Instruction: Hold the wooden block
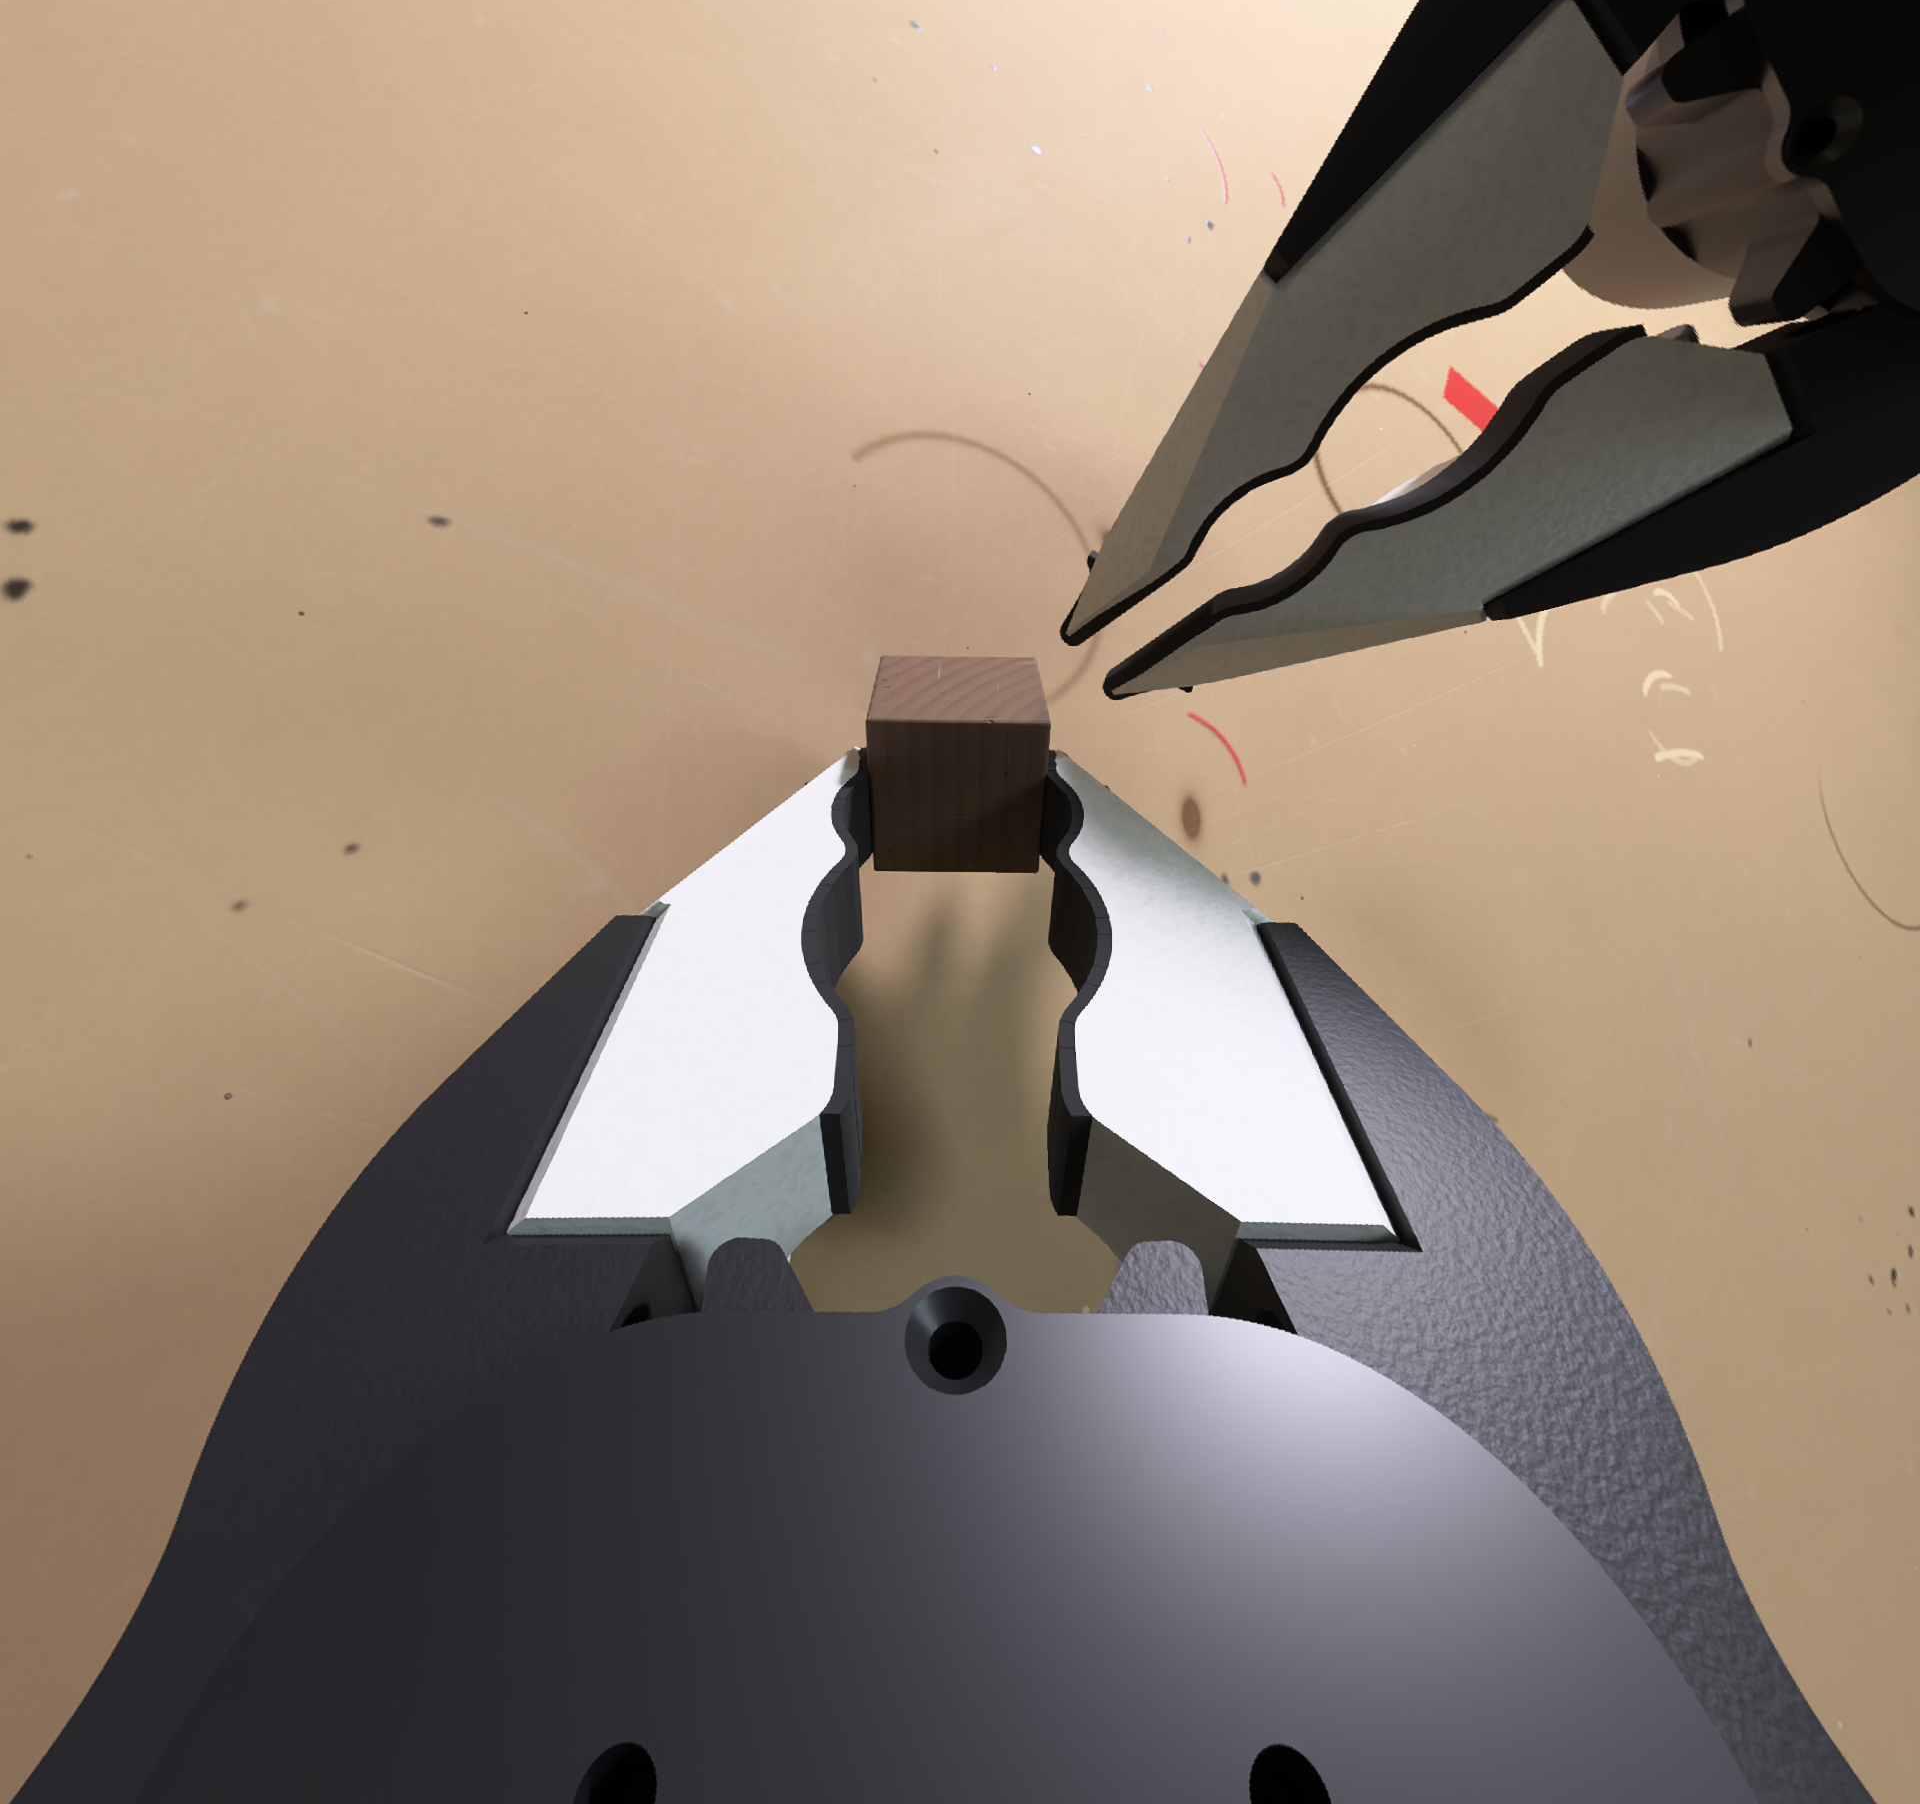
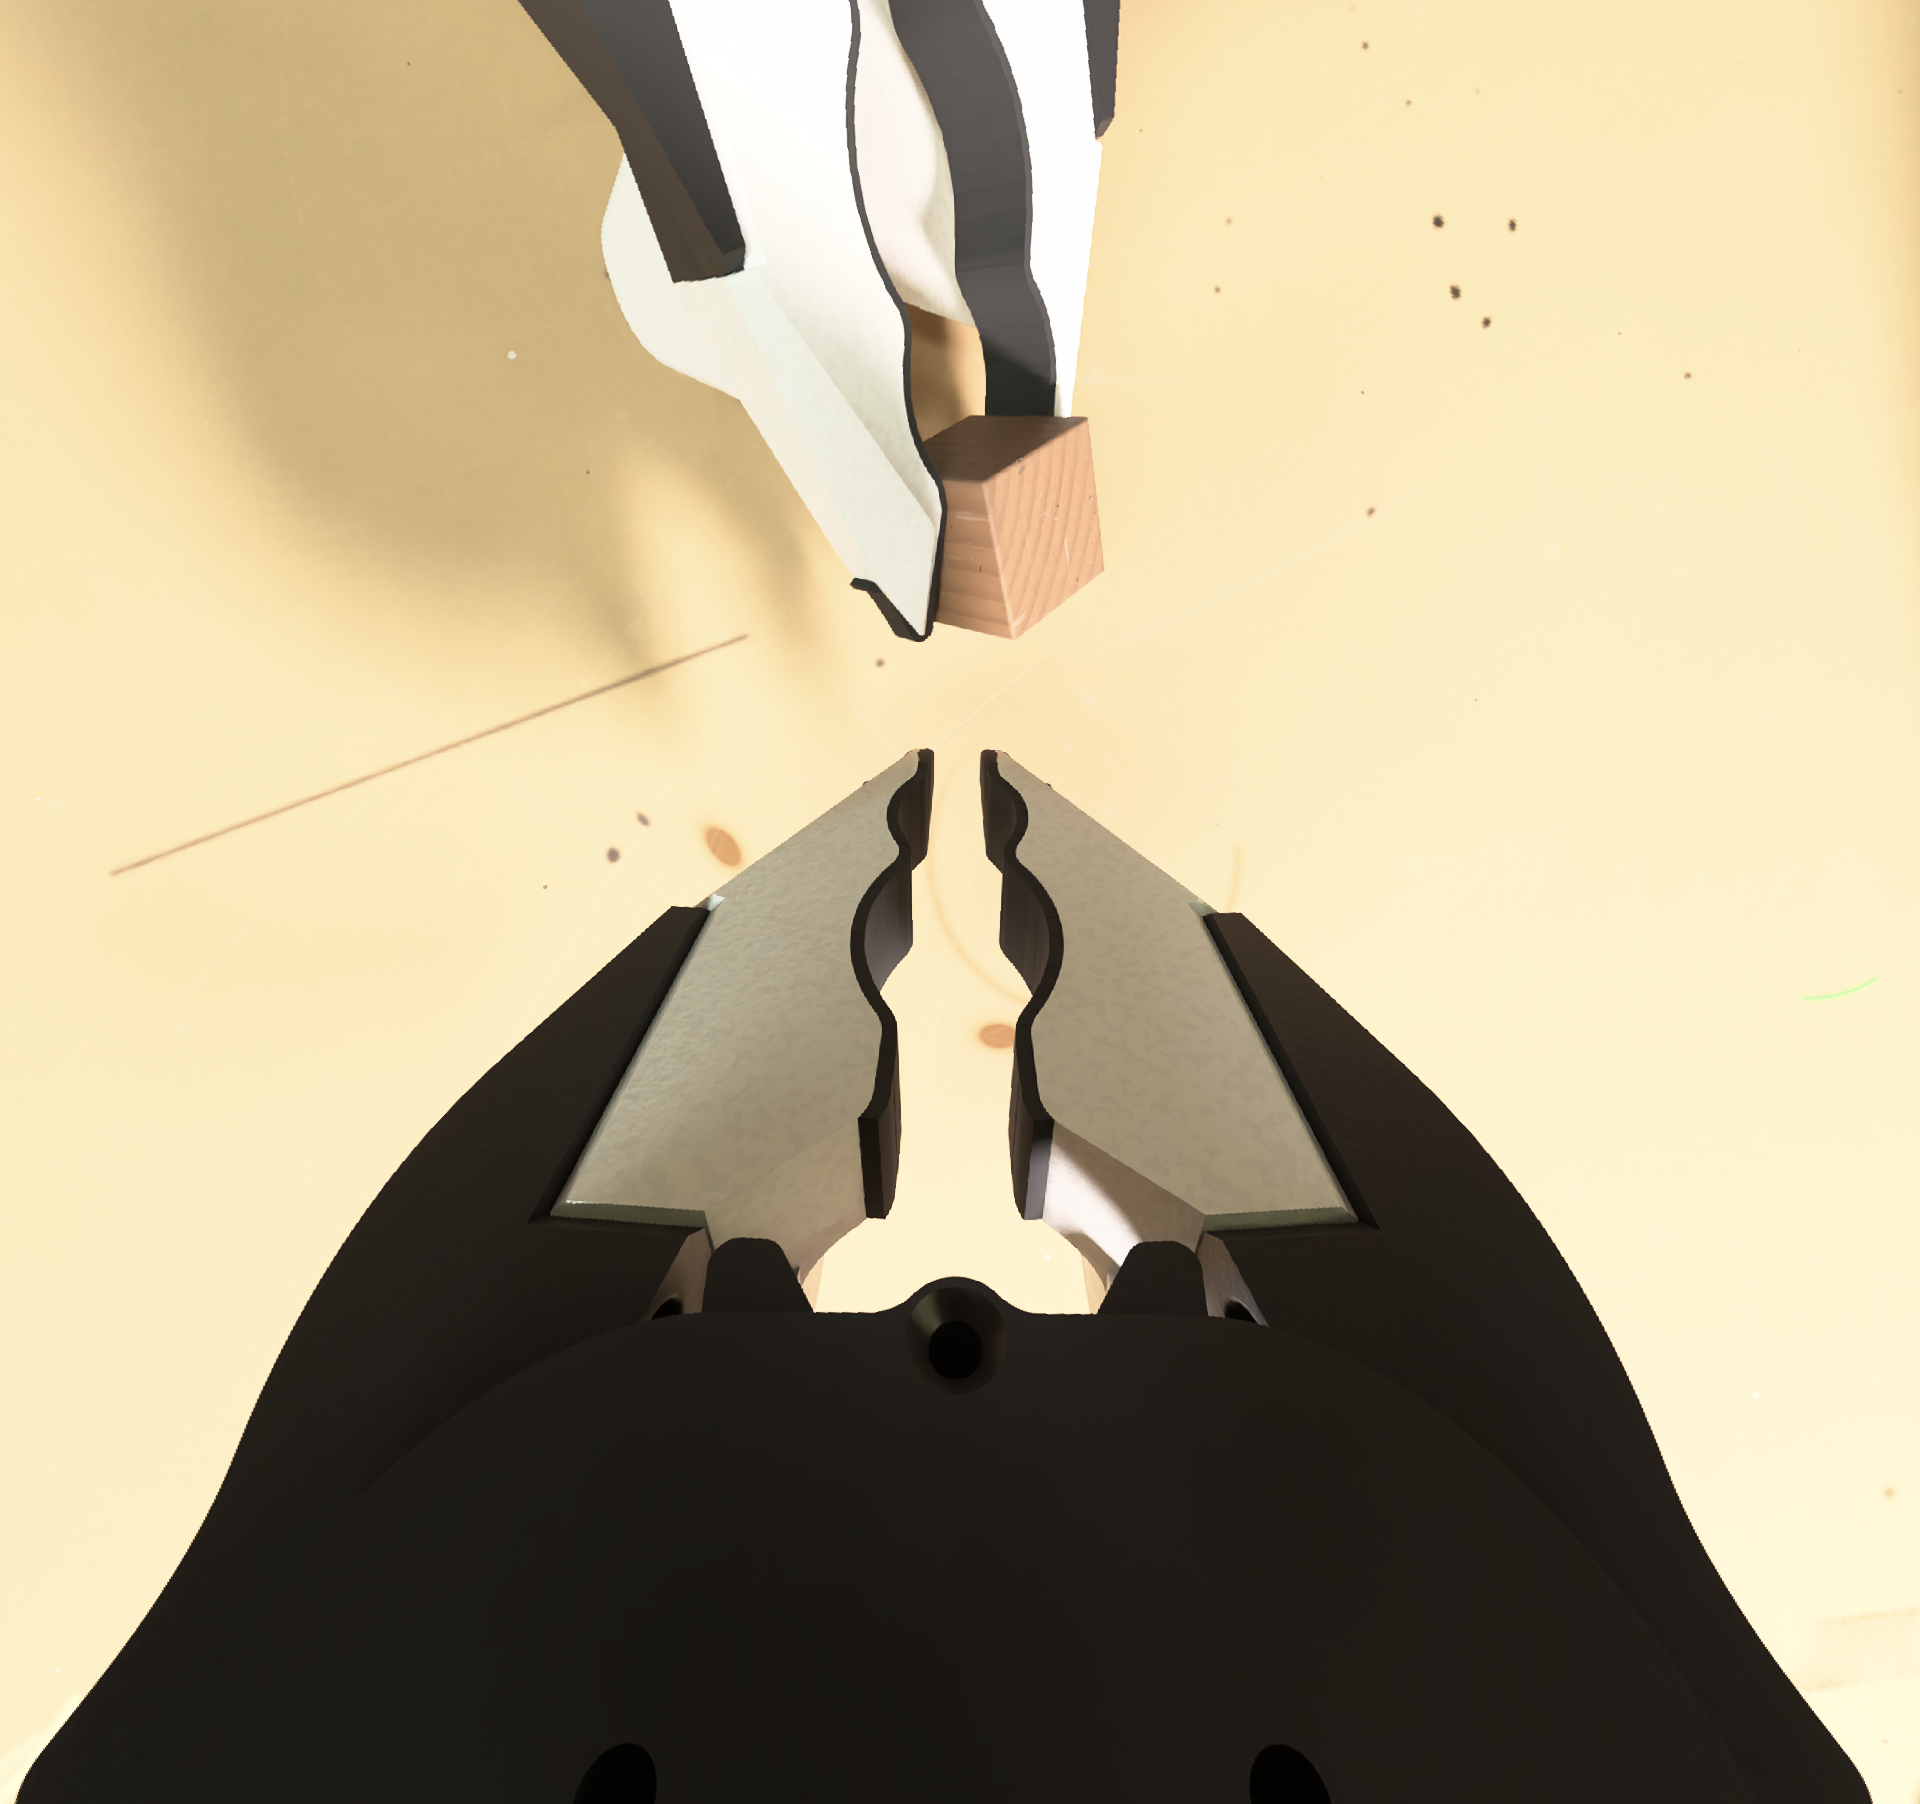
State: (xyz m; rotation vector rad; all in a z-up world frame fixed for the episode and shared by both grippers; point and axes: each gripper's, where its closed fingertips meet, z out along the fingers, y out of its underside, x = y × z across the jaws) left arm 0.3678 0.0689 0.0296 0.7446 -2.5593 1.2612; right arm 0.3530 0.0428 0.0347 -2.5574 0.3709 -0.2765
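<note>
A small brown wooden block (image 1: 954, 798) is clamped between the tips of my left gripper (image 1: 956, 762), which is shut on it and holds it above the tan table. In the right wrist view the same block (image 2: 1039, 539) sits between the white fingers of the left gripper (image 2: 992, 518), which comes in from the top. My right gripper (image 2: 956, 757) is empty, its jaws nearly together with only a narrow slit between the tips. It points at the block from a short distance without touching. It also shows in the left wrist view (image 1: 1089, 661), at the upper right.
The tan tabletop (image 1: 416, 404) has dark specks, faint ring marks and scratches. A small red mark (image 1: 1470, 398) lies behind the right gripper. A long thin dark line (image 2: 416, 757) crosses the surface on the left of the right wrist view.
</note>
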